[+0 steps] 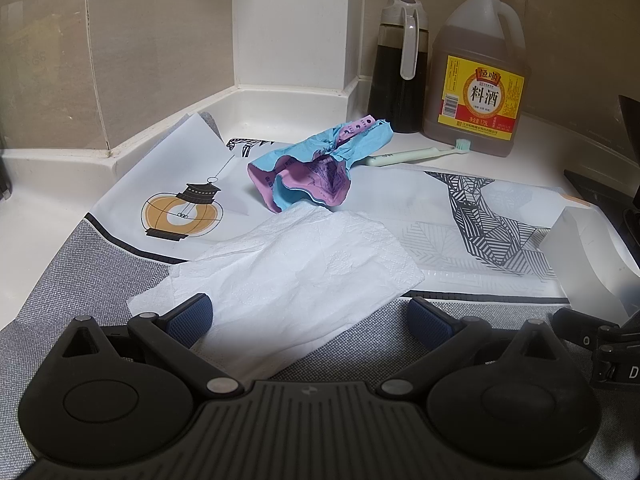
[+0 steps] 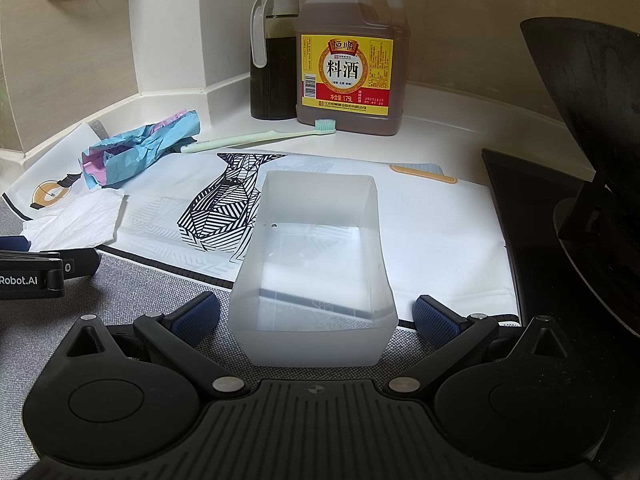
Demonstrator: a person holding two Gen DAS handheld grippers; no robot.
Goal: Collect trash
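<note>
A crumpled white tissue [image 1: 296,268] lies on the printed mat, its near end between the open fingers of my left gripper [image 1: 310,316]. Behind it lies a crumpled blue and pink wrapper [image 1: 316,168]. A green toothbrush [image 1: 416,154] lies beyond that. In the right wrist view, a translucent plastic box [image 2: 316,264] stands empty on the mat, its near end between the open fingers of my right gripper [image 2: 318,316]. The tissue [image 2: 80,216], wrapper [image 2: 136,148] and toothbrush [image 2: 260,136] lie to its left and behind it.
A cooking wine jug [image 1: 478,80] and a dark sauce dispenser [image 1: 400,68] stand against the back wall. A black stove and wok [image 2: 580,160] bound the right side. The tiled wall and a white column [image 1: 288,24] close the back corner.
</note>
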